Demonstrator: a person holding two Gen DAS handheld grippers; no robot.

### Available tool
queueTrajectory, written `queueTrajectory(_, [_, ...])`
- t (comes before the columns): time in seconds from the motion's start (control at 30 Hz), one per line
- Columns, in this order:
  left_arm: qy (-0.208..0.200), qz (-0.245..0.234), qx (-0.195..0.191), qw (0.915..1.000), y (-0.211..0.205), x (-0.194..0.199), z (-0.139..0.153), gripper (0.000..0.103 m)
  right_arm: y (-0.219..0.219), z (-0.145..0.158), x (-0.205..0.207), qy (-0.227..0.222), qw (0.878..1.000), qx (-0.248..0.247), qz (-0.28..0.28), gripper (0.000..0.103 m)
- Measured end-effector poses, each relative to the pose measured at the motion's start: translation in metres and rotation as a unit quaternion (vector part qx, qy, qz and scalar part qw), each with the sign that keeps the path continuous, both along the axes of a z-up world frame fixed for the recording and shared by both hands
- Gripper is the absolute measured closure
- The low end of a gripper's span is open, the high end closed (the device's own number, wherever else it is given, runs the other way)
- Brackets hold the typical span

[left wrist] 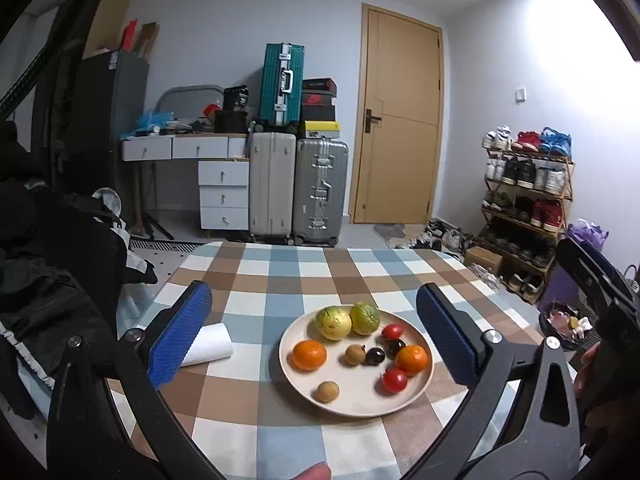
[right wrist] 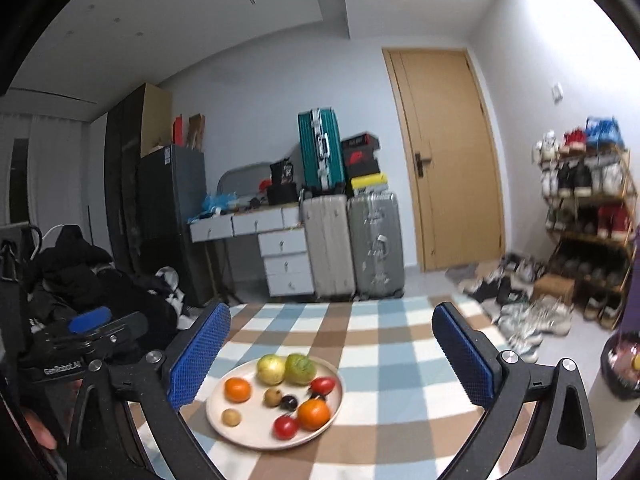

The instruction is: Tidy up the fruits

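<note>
Both grippers are being held wide open above the table with nothing caught between the blue pads: the left gripper (left wrist: 314, 332) is being hovered right over the plate (left wrist: 304, 390), while the right gripper (right wrist: 332, 354) is being kept a bit further back, with the plate (right wrist: 218, 420) showing low between its fingers. All the fruit is being kept on that beige plate, which is sitting on the checkered tablecloth (left wrist: 280, 276): two yellow-green guavas (left wrist: 333, 322) touching at the far rim, an orange (left wrist: 309, 355) on the left, another orange (left wrist: 412, 358) on the right, two red tomatoes (left wrist: 394, 380), a dark plum-ish thing (left wrist: 376, 356) and two small brown round fruits (left wrist: 328, 392). Just left of the plate, a white paper roll (left wrist: 210, 344) is lying on the cloth, partly hidden behind the left finger pad. Further back, suitcases (left wrist: 318, 190) are being stacked by a wooden door (left wrist: 400, 120).
</note>
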State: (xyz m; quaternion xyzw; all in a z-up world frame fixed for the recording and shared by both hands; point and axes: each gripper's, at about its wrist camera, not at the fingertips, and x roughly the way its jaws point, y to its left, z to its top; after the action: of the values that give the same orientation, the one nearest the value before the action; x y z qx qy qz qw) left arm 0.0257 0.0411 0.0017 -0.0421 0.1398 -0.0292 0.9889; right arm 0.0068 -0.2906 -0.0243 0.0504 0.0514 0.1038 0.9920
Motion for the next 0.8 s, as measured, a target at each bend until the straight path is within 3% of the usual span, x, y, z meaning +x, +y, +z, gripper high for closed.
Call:
queueTrajectory(0.1, [-0.015, 0.008, 0.001, 0.9998, -0.003, 0.004, -0.004, 0.001, -0.002, -0.004, 0.002, -0.030, 0.999, -0.008, -0.014, 0.000])
queueTrajectory(0.23, [-0.036, 0.010, 0.018, 0.9991, -0.006, 0.013, -0.014, 0.001, 0.003, -0.015, 0.012, -0.038, 0.998, -0.033, -0.023, 0.000])
queueTrajectory(0.37, [-0.046, 0.011, 0.027, 0.9985, -0.005, 0.026, -0.026, 0.001, 0.005, -0.031, 0.026, -0.017, 0.998, -0.049, -0.025, 0.000])
queueTrajectory(0.5, [-0.029, 0.029, 0.002, 0.9992, 0.002, 0.043, -0.039, 0.001, 0.003, -0.044, 0.039, 0.003, 0.998, -0.052, -0.030, 0.000])
queueTrajectory(0.67, [-0.067, 0.053, 0.019, 0.9962, 0.003, 0.048, -0.051, 0.001, -0.001, -0.053, 0.049, 0.012, 0.998, -0.055, -0.038, 0.000])
queueTrajectory(0.8, [-0.066, 0.051, 0.023, 0.9962, 0.001, 0.049, -0.058, 0.001, -0.001, -0.061, 0.055, 0.018, 0.997, -0.059, -0.048, 0.000])
